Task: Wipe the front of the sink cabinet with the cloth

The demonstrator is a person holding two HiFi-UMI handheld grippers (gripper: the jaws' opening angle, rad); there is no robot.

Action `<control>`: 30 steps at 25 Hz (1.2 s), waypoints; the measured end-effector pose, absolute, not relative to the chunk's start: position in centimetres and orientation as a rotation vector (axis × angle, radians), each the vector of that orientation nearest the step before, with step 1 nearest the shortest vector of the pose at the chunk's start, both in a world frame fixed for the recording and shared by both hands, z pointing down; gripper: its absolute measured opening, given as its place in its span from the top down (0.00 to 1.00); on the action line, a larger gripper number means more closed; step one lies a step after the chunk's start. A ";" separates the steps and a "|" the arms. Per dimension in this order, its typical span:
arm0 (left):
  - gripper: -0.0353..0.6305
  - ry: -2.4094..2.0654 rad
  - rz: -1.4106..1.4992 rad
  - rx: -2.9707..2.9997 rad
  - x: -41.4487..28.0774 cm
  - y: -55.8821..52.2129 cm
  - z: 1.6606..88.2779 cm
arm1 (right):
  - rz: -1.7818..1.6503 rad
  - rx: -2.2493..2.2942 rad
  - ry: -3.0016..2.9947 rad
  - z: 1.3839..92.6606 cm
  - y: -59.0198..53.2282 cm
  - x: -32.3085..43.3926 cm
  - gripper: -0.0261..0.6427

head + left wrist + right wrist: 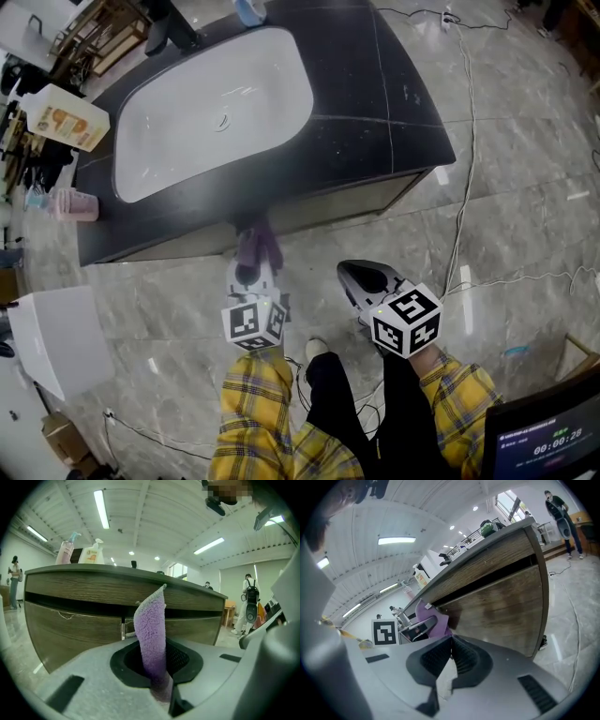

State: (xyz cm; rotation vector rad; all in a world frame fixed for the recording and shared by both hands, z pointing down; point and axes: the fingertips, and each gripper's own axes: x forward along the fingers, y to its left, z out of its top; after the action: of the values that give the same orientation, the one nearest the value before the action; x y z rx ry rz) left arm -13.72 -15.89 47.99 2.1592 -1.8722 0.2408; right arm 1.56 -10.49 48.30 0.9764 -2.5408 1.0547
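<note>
A purple cloth (258, 246) stands up out of my left gripper (251, 272), which is shut on it. In the left gripper view the cloth (151, 634) rises from the left gripper (159, 677) in front of the wooden cabinet front (70, 634), its tip level with the countertop edge. Whether it touches the wood I cannot tell. My right gripper (361, 277) hangs a little to the right, shut and empty. In the right gripper view the right gripper (451, 656) has its jaws together, with the cabinet front (506, 606) beyond and the cloth (429, 616) at the left.
The dark countertop (375, 103) holds a white basin (216, 103) and a bottle (66, 117) at its left end. A white bin (56, 337) stands on the floor at the left. Cables (464, 187) run across the floor at the right. A monitor (544, 436) sits at the bottom right.
</note>
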 end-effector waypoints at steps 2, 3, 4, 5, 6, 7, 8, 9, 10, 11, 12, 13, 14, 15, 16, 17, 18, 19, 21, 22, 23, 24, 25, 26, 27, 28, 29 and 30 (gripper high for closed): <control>0.88 -1.861 0.247 2.166 -12.9 -16.2 48.2 | 1.058 0.989 -2.539 48.4 -10.8 2.3 0.95; 0.88 -1.857 0.250 2.169 -12.5 -16.4 48.2 | 1.061 0.995 -2.538 48.5 -11.0 2.6 0.95; 0.88 -1.852 0.252 2.172 -12.1 -16.5 48.3 | 1.063 1.000 -2.537 48.6 -11.2 2.9 0.95; 0.88 -1.848 0.253 2.174 -11.7 -16.7 48.4 | 1.064 1.005 -2.537 48.6 -11.4 3.2 0.95; 0.88 -1.842 0.256 2.178 -11.3 -16.8 48.5 | 1.064 1.009 -2.538 48.7 -11.6 3.5 0.95; 0.88 -1.836 0.258 2.182 -10.8 -16.9 48.6 | 1.064 1.013 -2.539 48.7 -11.8 3.8 0.95; 0.88 -1.829 0.260 2.186 -10.4 -17.0 48.7 | 1.065 1.017 -2.539 48.7 -11.9 4.1 0.95; 0.88 -1.821 0.262 2.192 -10.0 -17.1 48.8 | 1.066 1.021 -2.539 48.8 -12.1 4.4 0.95; 0.88 -1.814 0.264 2.197 -9.5 -17.2 48.8 | 1.068 1.026 -2.538 48.9 -12.3 4.7 0.95; 0.88 -1.806 0.267 2.203 -9.0 -17.3 48.9 | 1.070 1.031 -2.538 48.9 -12.4 5.0 0.95; 0.88 -1.799 0.270 2.208 -8.6 -17.4 49.0 | 1.071 1.034 -2.539 49.0 -12.6 5.3 0.95; 0.88 -1.791 0.273 2.212 -8.1 -17.4 49.1 | 1.071 1.036 -2.539 49.0 -12.7 5.6 0.95; 0.88 -1.784 0.276 2.215 -7.6 -17.5 49.2 | 1.069 1.037 -2.540 49.0 -12.8 5.9 0.95; 0.88 -1.777 0.277 2.218 -7.1 -17.5 49.3 | 1.066 1.038 -2.539 49.0 -12.9 6.2 0.95; 0.88 -1.770 0.277 2.222 -6.6 -17.6 49.3 | 1.062 1.040 -2.539 49.0 -13.0 6.5 0.95; 0.88 -1.763 0.276 2.227 -6.0 -17.7 49.4 | 1.059 1.043 -2.537 49.0 -13.1 6.9 0.95; 0.88 -1.755 0.276 2.233 -5.5 -17.8 49.4 | 1.057 1.047 -2.536 49.1 -13.1 7.2 0.95; 0.88 -1.746 0.276 2.240 -4.9 -17.9 49.4 | 1.058 1.050 -2.534 49.1 -13.2 7.6 0.95; 0.88 -1.728 0.278 2.252 -3.8 -18.0 49.5 | 1.066 1.056 -2.531 49.2 -13.2 8.2 0.95; 0.88 -1.719 0.277 2.258 -3.2 -18.1 49.6 | 1.071 1.058 -2.531 49.3 -13.2 8.5 0.95; 0.88 -1.710 0.274 2.263 -2.7 -18.1 49.6 | 1.075 1.059 -2.530 49.3 -13.3 8.8 0.95; 0.88 -1.701 0.272 2.269 -2.1 -18.2 49.7 | 1.077 1.061 -2.530 49.3 -13.3 9.1 0.95; 0.88 -1.695 0.272 2.275 -1.6 -18.3 49.6 | 1.078 1.062 -2.530 49.3 -13.3 9.5 0.95; 0.88 -1.691 0.272 2.278 -1.1 -18.4 49.6 | 1.079 1.064 -2.530 49.3 -13.3 9.8 0.95; 0.88 -1.687 0.272 2.280 -0.6 -18.6 49.6 | 1.081 1.068 -2.529 49.3 -13.3 10.2 0.95; 0.88 -1.682 0.272 2.283 -0.1 -18.7 49.6 | 1.084 1.073 -2.527 49.3 -13.4 10.6 0.95; 0.88 -1.675 0.272 2.288 0.5 -18.9 49.7 | 1.087 1.077 -2.525 49.4 -13.4 11.1 0.95; 0.88 -1.666 0.273 2.293 1.1 -19.0 49.8 | 1.091 1.082 -2.523 49.4 -13.5 11.5 0.95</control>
State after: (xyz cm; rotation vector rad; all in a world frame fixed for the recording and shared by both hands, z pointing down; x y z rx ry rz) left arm 1.12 -18.99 49.78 2.2934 -1.6662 0.2734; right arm 11.53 -13.49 49.43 1.0818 -2.5232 1.0907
